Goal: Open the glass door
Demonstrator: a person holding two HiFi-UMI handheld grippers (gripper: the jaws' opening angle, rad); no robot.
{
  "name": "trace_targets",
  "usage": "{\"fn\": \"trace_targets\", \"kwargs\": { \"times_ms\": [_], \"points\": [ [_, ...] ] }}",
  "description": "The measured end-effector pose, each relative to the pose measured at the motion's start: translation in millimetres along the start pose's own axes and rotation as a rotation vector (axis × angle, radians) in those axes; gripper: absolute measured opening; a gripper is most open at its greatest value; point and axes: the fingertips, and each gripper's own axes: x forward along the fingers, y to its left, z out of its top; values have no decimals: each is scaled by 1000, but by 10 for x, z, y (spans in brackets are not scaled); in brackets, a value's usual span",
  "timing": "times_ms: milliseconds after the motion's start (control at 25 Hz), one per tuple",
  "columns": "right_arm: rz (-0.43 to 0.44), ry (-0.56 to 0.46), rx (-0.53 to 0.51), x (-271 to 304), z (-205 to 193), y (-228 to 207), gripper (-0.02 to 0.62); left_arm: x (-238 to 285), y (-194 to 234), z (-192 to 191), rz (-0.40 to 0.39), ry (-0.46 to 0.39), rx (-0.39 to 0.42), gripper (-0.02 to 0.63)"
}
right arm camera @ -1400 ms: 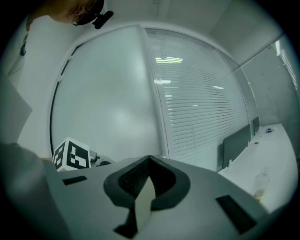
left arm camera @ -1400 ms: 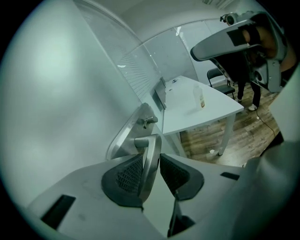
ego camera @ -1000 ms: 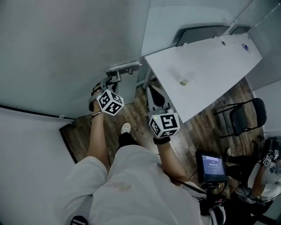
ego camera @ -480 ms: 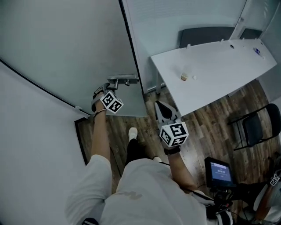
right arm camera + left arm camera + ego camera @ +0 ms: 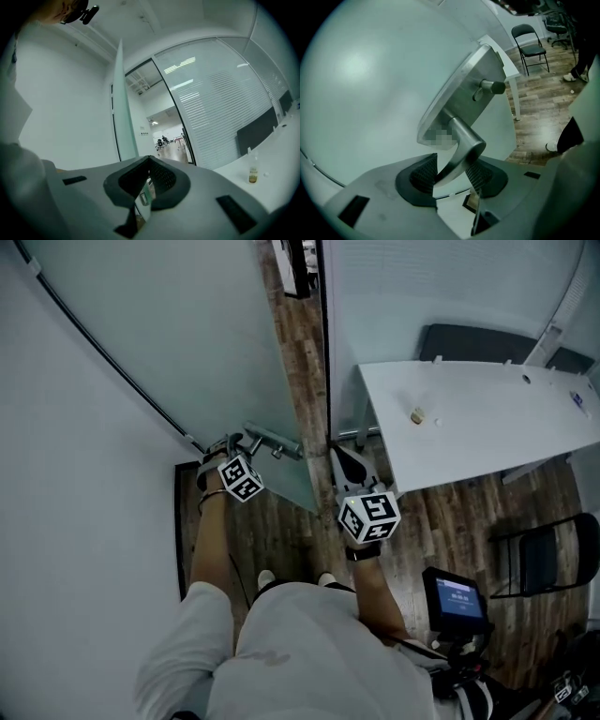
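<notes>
The frosted glass door [image 5: 187,352] stands swung inward, its free edge [image 5: 123,117] clear of the frame, and a corridor shows through the doorway [image 5: 168,136]. Its metal lever handle [image 5: 461,150] juts from a steel plate [image 5: 468,89]. My left gripper [image 5: 452,173] has the lever between its jaws, which are opening; the lever's tip leans on the left pad [image 5: 423,174], with a slit of light at the right one. In the head view the left gripper [image 5: 234,442] sits at the handle [image 5: 272,442]. My right gripper [image 5: 339,457] is shut and empty, level, beside the door's edge.
A white table [image 5: 487,427] with a small bottle [image 5: 418,414] stands at the right against the blinds. A black folding chair [image 5: 539,559] and a small screen [image 5: 455,596] are lower right. A white wall [image 5: 84,521] closes the left. The floor is wood planks.
The door has swung further open and a strip of corridor floor now shows past its edge. Both hands have moved along with it, and the left gripper still sits at the handle.
</notes>
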Motion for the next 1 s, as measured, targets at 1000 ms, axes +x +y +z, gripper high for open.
{"fn": "trace_targets", "kwargs": {
  "times_ms": [1000],
  "points": [
    [450,172,-90,811,-599,2918,-6,-1675,-582,-2140,43,-67,87,213]
  ]
}}
